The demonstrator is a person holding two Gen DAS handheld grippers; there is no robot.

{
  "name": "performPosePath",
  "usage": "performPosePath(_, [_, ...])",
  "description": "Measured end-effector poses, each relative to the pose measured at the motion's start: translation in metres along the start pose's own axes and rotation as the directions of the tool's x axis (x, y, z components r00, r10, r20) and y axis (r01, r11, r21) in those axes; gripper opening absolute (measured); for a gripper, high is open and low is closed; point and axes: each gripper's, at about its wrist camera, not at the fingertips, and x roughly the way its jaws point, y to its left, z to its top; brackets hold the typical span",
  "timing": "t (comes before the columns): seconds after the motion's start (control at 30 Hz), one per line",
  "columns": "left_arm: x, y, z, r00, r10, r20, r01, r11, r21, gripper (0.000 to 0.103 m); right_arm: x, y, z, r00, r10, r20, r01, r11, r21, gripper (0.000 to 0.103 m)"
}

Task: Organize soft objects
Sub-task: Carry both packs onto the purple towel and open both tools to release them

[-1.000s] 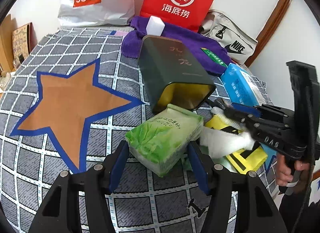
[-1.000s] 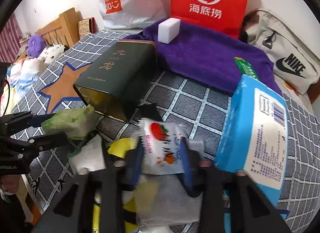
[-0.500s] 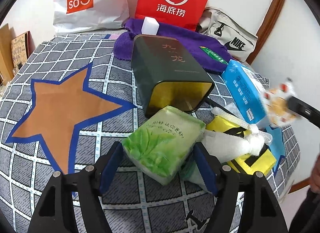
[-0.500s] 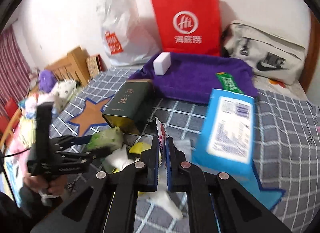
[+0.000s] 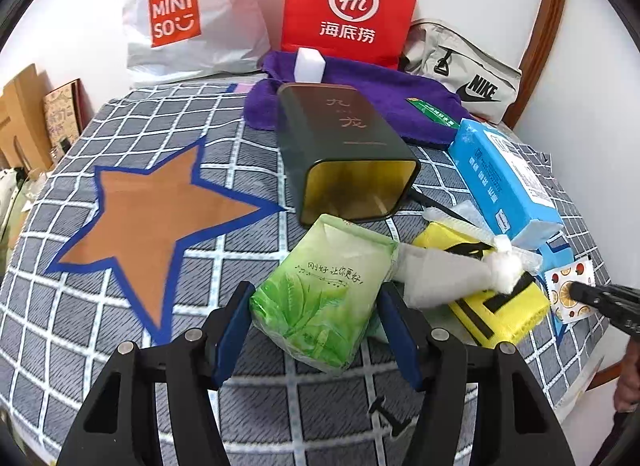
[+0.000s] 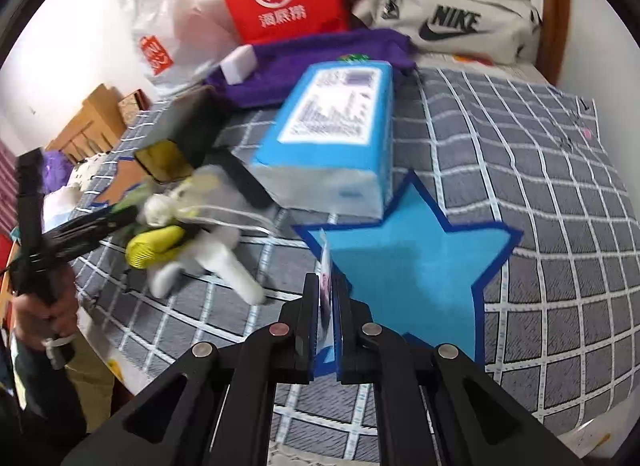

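A green tissue pack [image 5: 320, 294] lies between the blue pads of my left gripper [image 5: 316, 326]. The jaws are closing and both pads touch the pack's sides. It sits just in front of the open mouth of a dark green tin [image 5: 352, 153] that lies on its side. My right gripper [image 6: 322, 294] is shut on a small white fruit-print sachet [image 6: 326, 262], seen edge-on, over a blue star [image 6: 408, 266] on the checked bedcover. In the left wrist view the sachet [image 5: 568, 294] shows flat at the right edge.
A white drawstring pouch [image 5: 440, 270] and a yellow cloth [image 5: 492, 306] lie right of the green pack. A blue tissue pack [image 5: 500, 173] is beyond them. A purple towel [image 5: 380, 93] with a white block [image 5: 308, 65] and several bags line the wall. An orange star [image 5: 148, 205] is at left.
My right gripper closed on the sachet, lifted it off the pile and carried it right, over the blue star. The left gripper stayed around the green pack, widening briefly and then narrowing.
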Motion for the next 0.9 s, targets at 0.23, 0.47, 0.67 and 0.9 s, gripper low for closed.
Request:
performPosePath(0.23, [-0.01, -0.002, 0.005, 1.0, 0.009, 0.015, -0.009, 1.0, -0.007, 0.061, 0.003, -0.002, 0.001, 0.999, 0.028, 0.027, -0.028, 1.0, -0.007, 0.005])
performPosePath(0.47, [-0.022, -0.011, 0.016, 1.0, -0.003, 0.03, 0.003, 1.0, -0.001, 0.06, -0.012, 0.001, 0.011, 0.997, 0.048, 0.068, -0.047, 0.999, -0.018, 0.005])
performPosePath(0.67, [-0.033, -0.015, 0.031, 0.999, -0.017, 0.041, 0.018, 1.0, -0.017, 0.06, -0.019, 0.004, 0.024, 0.995, 0.066, 0.077, -0.063, 0.997, -0.036, 0.005])
performPosePath(0.9, [-0.034, -0.02, 0.052, 0.999, -0.026, 0.037, 0.028, 0.999, -0.047, 0.06, -0.03, 0.013, 0.051, 0.99, 0.094, 0.105, -0.085, 0.992, -0.09, 0.005])
